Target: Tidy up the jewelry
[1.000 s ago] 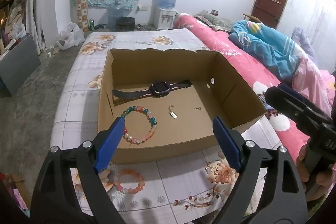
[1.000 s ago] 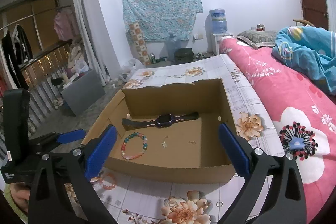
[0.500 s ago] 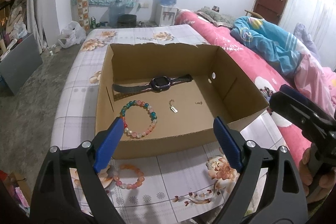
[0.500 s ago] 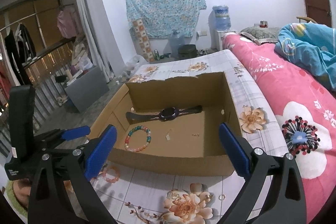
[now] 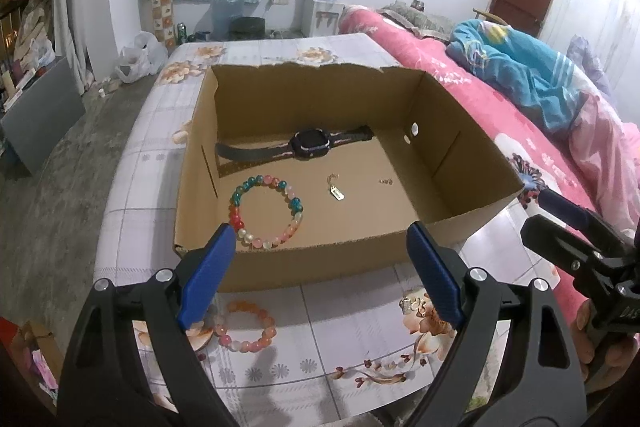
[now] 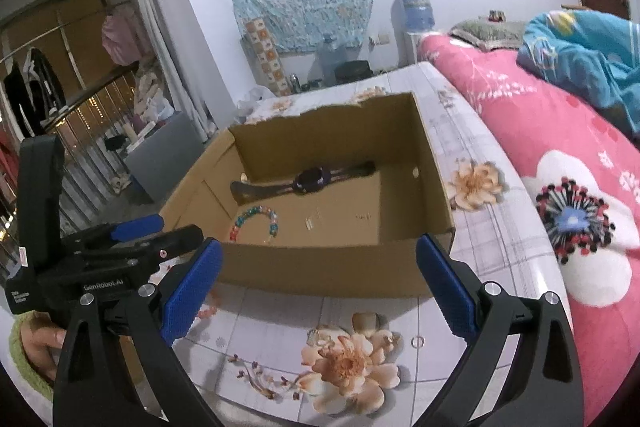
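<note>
In the left wrist view, the left gripper [image 5: 316,267] is seen with its blue-padded jaws spread wide and nothing between them. Just ahead of the jaws, an open brown cardboard box [image 5: 320,265] is set on a table covered with a white floral-print cloth [image 5: 328,343]. Inside the box, a multicoloured beaded bracelet [image 5: 266,211] lies just beyond the left finger. Farther in, near the back wall, a black wristwatch with a dark strap [image 5: 296,147] is laid flat. Between the two fingers' lines, a small silver charm with a tag [image 5: 335,189] and a tiny gold-coloured piece [image 5: 386,181] rest on the box floor. Outside the box, on the cloth close under the left finger, a pink and orange beaded bracelet [image 5: 246,325] is found. Beside the inner edge of the right finger, a small metallic item [image 5: 407,303] lies on the cloth. At the right edge, the right gripper [image 5: 576,239] is seen, held by a hand [image 5: 600,343].

In the right wrist view, the right gripper [image 6: 318,291] is likewise spread wide, with nothing pinched. The box [image 6: 320,267] stands just ahead of it, with the watch [image 6: 308,181] and multicoloured bracelet [image 6: 254,223] inside. Below the jaws, a thin ring [image 6: 417,340] lies on the cloth [image 6: 280,319]. To the left, the left gripper [image 6: 136,227] is visible, held by a hand [image 6: 40,347] in a green cuff [image 6: 22,359].
</note>
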`<move>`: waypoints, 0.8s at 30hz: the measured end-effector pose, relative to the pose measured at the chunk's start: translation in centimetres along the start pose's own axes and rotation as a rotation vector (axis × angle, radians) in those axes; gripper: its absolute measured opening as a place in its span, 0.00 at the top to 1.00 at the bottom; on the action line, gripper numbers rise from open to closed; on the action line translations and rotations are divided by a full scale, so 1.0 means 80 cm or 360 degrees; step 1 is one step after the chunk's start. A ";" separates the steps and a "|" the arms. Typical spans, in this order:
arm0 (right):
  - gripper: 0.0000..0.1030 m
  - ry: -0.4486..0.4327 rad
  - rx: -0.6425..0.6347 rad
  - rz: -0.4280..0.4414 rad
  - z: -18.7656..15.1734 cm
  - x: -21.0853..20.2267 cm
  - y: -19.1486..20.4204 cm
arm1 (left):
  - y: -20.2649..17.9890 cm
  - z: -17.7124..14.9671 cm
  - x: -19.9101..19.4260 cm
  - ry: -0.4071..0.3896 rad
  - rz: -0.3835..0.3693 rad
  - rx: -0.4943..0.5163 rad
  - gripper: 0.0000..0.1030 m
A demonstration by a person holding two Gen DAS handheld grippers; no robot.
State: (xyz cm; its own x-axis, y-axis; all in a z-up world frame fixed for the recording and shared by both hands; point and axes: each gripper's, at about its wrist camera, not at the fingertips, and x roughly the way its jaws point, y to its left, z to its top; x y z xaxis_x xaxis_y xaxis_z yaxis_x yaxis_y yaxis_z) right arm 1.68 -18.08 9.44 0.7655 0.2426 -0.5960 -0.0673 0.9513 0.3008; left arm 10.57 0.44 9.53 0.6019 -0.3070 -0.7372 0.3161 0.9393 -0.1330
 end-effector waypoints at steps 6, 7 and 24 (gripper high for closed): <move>0.08 0.0065 0.0032 0.0041 -0.011 0.013 -0.006 | -0.009 -0.008 0.001 -0.0018 0.0049 0.0079 0.19; 0.08 0.0073 0.0030 0.0048 -0.013 0.015 -0.006 | -0.010 -0.009 0.001 -0.0020 0.0051 0.0088 0.19; 0.08 0.0159 0.0042 0.0060 -0.039 0.026 -0.014 | -0.024 -0.018 -0.013 -0.0062 0.0043 0.0226 0.19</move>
State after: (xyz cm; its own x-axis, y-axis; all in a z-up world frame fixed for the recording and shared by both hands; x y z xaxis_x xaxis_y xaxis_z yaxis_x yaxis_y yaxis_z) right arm 1.32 -18.05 5.51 0.6949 0.2972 -0.6548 -0.0772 0.9362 0.3430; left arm 8.28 -0.81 9.63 0.6386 -0.2900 -0.7128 0.3983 0.9171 -0.0164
